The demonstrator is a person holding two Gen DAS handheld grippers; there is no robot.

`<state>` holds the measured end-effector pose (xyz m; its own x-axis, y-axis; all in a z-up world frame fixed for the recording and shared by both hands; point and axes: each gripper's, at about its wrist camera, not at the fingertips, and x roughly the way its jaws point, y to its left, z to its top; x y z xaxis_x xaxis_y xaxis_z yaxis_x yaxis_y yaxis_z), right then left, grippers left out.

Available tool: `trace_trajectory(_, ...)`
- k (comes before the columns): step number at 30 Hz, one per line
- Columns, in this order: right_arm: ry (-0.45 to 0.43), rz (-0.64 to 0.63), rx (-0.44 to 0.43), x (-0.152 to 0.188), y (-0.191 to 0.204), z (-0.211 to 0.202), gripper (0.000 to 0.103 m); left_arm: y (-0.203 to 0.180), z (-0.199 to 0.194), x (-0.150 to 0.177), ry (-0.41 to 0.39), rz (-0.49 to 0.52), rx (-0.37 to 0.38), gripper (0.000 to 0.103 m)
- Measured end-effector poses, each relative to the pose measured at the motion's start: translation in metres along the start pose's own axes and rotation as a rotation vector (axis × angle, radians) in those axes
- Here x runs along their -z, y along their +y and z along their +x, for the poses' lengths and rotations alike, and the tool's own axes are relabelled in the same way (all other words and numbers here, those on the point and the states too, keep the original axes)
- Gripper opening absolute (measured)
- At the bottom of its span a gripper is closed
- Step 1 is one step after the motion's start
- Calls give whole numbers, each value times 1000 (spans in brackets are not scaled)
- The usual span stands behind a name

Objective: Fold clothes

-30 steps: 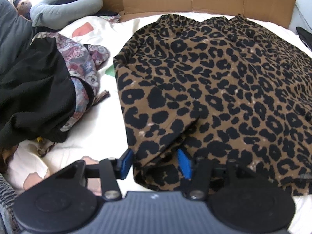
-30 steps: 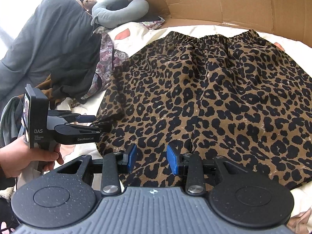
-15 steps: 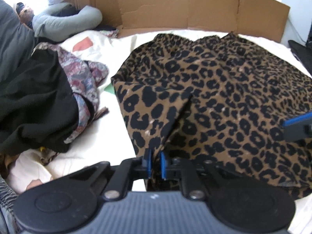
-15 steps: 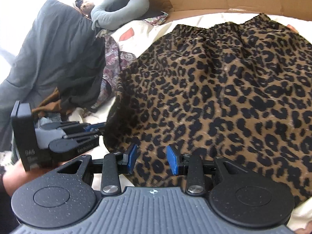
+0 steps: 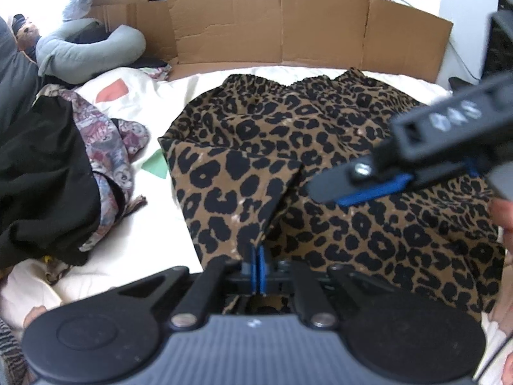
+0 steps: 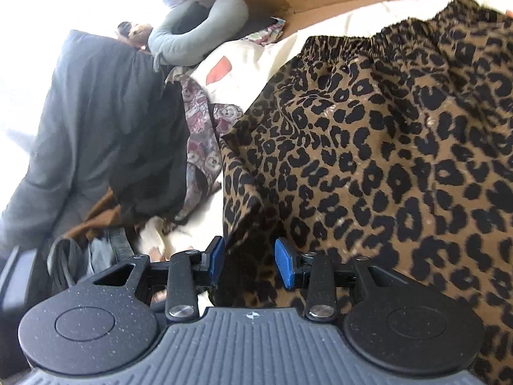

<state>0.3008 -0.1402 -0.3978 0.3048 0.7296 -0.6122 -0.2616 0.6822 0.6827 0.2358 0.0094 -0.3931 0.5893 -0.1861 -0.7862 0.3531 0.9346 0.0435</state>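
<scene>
Left gripper is seen pinched on the near corner of the leopard-print shorts, lifted into a peak. Right gripper is held spread, with the hem between its pads, untouched. The shorts are laid on the white bed, waistband toward the cardboard. Only the left view shows the right gripper from outside.

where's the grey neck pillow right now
The grey neck pillow lies at the far left of the bed in both wrist views, against the cardboard wall, beyond the clothes pile and left of the leopard-print shorts.
</scene>
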Motion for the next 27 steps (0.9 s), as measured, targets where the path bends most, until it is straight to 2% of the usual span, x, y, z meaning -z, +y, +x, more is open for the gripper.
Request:
trace_trajectory(4, -5, 28, -16, -9, -2, 10, 42, -3, -2, 0, -9, 2, 19, 2)
trace_trajectory(11, 1, 83, 12, -14, -15, 19, 40, -8, -7, -2, -26, -3, 59, 2)
trace_trajectory(13, 0, 97, -1, -12, -19, 18, 31, -10, -8, -2, -31, -4, 74, 2)
trace_trajectory(14, -1, 103, -7, -12, -21, 17, 14, -11, -9, -2, -33, -4, 80, 2)
trace_trajectory(15, 1, 106, -12, -12, -22, 16, 4, -12, -9, -3, -34, -2, 84, 2)
trace_trajectory(17, -4, 102, -15, -11, -24, 12, 3, -14, -10, -4, -36, -6, 94, 3)
trace_trajectory(20, -17, 84, -10, -10, -24, 3, 3, -16, -11, -6, -34, -12, 111, 9)
trace_trajectory(22, -29, 85, -7, -10, -26, -6, 2, -18, -13, -5, -36, -16, 114, 19)
trace_trajectory(27, -58, 73, 27, -13, -34, -35, 2, -20, -18, -4, -43, -57, 151, 30)
